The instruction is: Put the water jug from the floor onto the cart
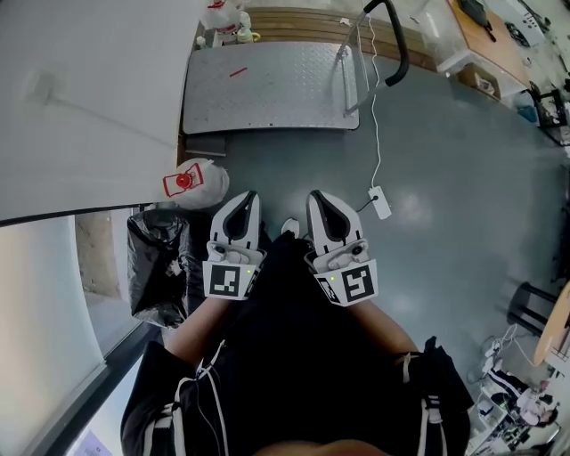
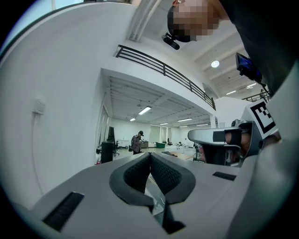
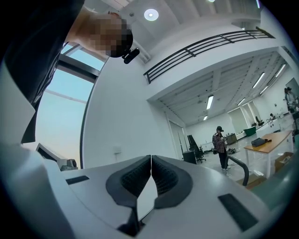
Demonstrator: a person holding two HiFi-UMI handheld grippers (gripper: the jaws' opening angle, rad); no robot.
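Note:
The water jug (image 1: 192,183), whitish with a red label, lies on the grey floor by the white wall, just ahead and to the left of my left gripper. The cart (image 1: 267,85) is a flat metal platform farther ahead, with its black handle (image 1: 396,44) at its right end. My left gripper (image 1: 245,198) and right gripper (image 1: 319,198) are held side by side at waist height, pointing level. In the left gripper view the left gripper (image 2: 150,154) has its pads together with nothing between them. The right gripper (image 3: 151,157) looks the same. Neither gripper view shows the jug.
A black rubbish bag (image 1: 160,258) sits against the wall at my left. A white power adapter (image 1: 380,202) on a cable lies on the floor to the right. Another whitish container (image 1: 223,18) stands beyond the cart. Wooden tables (image 1: 490,36) line the right. A person (image 3: 219,144) stands far off.

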